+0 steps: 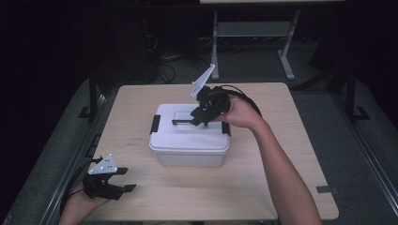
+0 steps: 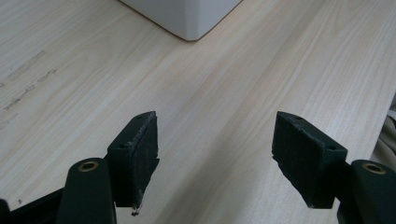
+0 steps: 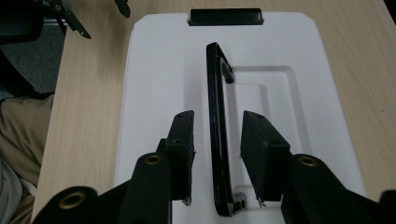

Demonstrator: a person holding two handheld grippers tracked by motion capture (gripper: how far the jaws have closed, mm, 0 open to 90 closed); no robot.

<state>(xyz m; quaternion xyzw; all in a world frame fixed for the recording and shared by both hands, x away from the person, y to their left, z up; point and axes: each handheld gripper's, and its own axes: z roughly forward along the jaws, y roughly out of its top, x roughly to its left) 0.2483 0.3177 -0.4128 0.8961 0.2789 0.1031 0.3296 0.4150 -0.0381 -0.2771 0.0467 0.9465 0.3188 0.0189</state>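
A white lidded storage box [image 1: 190, 140] sits mid-table, its thin black carry handle [image 1: 184, 122] stood up off the lid. My right gripper [image 1: 199, 115] hovers over the lid from the right, open. In the right gripper view its two jaws straddle the handle [image 3: 215, 116], a small gap showing on each side, above the white lid [image 3: 159, 70]. My left gripper [image 1: 123, 179] rests low near the table's front-left corner, open. In the left gripper view it [image 2: 215, 126] holds nothing and a corner of the box [image 2: 187, 18] lies ahead.
Black latches clamp the lid at the left end [image 1: 155, 124] and the right end [image 1: 225, 129]; one latch [image 3: 225, 17] lies beyond the handle. The wooden table [image 1: 291, 140] has bare surface around the box. Its front edge runs close to the left hand.
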